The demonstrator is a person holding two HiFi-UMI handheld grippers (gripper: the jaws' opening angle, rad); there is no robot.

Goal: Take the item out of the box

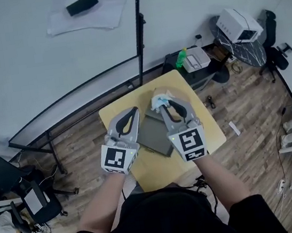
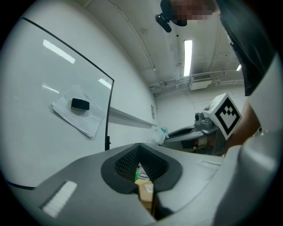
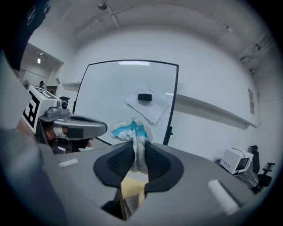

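At the far left stood a whiteboard [image 1: 47, 62] with a black eraser [image 1: 82, 4] stuck to it over a sheet of paper [image 1: 104, 14]. Nearer the person, the left gripper [image 1: 134, 110] hung over the left part of the small wooden surface [image 1: 205, 132]. Its own view showed the ribbed pads [image 2: 126, 161] meeting at the tips with nothing pinched between them. Just to its right a flat dark grey box [image 1: 154, 136] lay on the surface, between the two grippers. The right gripper [image 1: 162, 107] was clamped on a crumpled white packet with blue print [image 1: 158, 101]. The packet was gripped by its lower part and the rest bunched out above the fingertips. It sat out of the box, over the box's far end in the head view, and the right gripper view showed it raised against the whiteboard. Further right, beyond the surface, a green bottle [image 1: 181, 58] stood beside a white device [image 1: 196, 58] on a dark cabinet. A white machine [image 1: 238, 25] rested on a round table by the right edge.
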